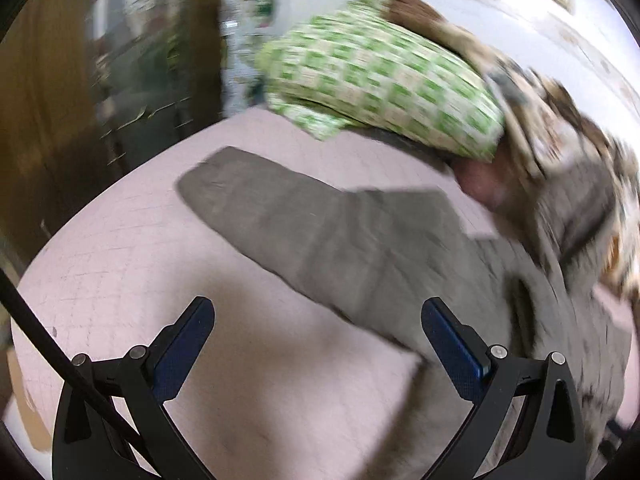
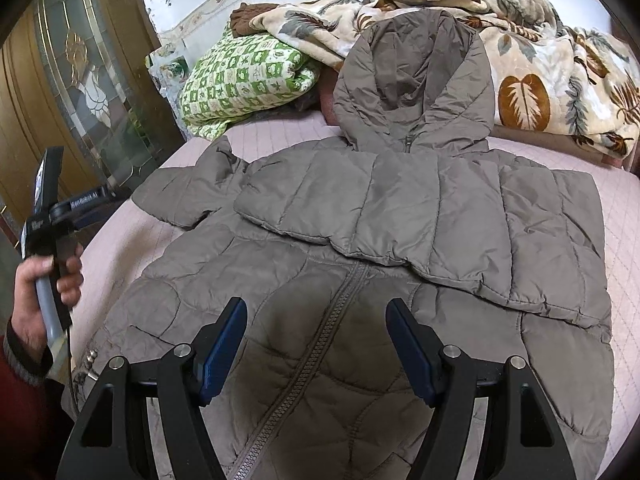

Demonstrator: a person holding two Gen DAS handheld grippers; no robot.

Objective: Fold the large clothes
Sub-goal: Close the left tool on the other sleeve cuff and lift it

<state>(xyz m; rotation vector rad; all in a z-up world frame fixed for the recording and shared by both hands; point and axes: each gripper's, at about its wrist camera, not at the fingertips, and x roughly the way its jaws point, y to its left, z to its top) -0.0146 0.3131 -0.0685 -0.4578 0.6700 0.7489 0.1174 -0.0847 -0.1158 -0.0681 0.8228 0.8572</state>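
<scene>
A grey-brown quilted hooded jacket [image 2: 380, 240] lies front-up on the pink bed [image 2: 128, 240], zipper toward me, hood at the far end. Its right sleeve is folded across the chest; the left sleeve [image 2: 192, 192] lies out to the left. My right gripper [image 2: 316, 312] is open and empty just above the zipper. My left gripper [image 1: 318, 312] is open and empty, above the bed sheet [image 1: 160, 240] beside the jacket's sleeve [image 1: 280, 216]; that view is motion-blurred. The left gripper body, held by a hand, also shows in the right wrist view [image 2: 52, 208].
A green checked pillow [image 2: 240, 80] and a leaf-patterned blanket [image 2: 540, 64] lie at the head of the bed. A wooden door with stained glass [image 2: 80, 80] stands at the left, close to the bed's edge.
</scene>
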